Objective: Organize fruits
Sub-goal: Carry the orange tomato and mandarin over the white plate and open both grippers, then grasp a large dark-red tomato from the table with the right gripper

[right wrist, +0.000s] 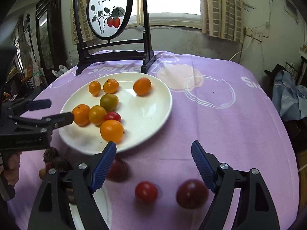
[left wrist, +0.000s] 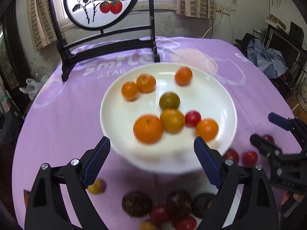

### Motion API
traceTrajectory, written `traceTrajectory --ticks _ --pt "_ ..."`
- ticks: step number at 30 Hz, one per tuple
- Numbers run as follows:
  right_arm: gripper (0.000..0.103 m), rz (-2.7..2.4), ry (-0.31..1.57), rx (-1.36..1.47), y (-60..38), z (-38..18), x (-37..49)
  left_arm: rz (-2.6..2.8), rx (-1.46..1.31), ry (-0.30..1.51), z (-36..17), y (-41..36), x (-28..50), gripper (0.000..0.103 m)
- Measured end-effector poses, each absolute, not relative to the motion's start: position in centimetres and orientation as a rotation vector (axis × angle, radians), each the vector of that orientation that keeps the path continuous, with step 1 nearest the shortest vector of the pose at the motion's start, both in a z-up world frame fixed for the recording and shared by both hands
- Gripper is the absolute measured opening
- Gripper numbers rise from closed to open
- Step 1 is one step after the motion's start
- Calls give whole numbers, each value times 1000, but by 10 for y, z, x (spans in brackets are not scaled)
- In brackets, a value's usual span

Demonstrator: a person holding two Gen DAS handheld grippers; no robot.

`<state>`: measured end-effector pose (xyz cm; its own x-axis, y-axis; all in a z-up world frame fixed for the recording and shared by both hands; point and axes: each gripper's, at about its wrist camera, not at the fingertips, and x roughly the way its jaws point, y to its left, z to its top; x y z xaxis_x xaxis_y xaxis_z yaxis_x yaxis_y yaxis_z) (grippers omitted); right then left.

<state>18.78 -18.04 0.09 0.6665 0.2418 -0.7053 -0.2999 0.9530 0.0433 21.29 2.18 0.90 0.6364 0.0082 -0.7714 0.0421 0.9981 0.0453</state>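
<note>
A white plate [left wrist: 119,103] on the purple cloth holds several oranges [left wrist: 148,128], a greenish fruit [left wrist: 169,100] and a red tomato [left wrist: 192,118]. My left gripper [left wrist: 152,143] hovers open over the plate's near rim with nothing between its fingers. My right gripper [right wrist: 153,145] is open above the cloth just right of the plate [right wrist: 153,103]. Two red tomatoes [right wrist: 146,191] lie loose below it, a third [right wrist: 117,169] by its left finger. Dark brown round fruits [left wrist: 136,204], more red tomatoes [left wrist: 159,213] and a yellow one [left wrist: 96,186] lie near the front edge.
A black stand with a round painted screen [left wrist: 99,2] rises at the back of the table, just behind the plate. In the right wrist view the left gripper [right wrist: 59,109] reaches over the plate's left rim, with a hand [right wrist: 11,166] on its handle. Bare cloth [right wrist: 230,118] stretches right of the plate.
</note>
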Motion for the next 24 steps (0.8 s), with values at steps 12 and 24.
traceTrajectory --ticks 12,24 --pt "81 189 834 -188 -210 -22 140 -10 7 911 -19 52 104 90" --pt "80 135 880 -259 -212 -38 140 -16 5 927 -36 63 72 90"
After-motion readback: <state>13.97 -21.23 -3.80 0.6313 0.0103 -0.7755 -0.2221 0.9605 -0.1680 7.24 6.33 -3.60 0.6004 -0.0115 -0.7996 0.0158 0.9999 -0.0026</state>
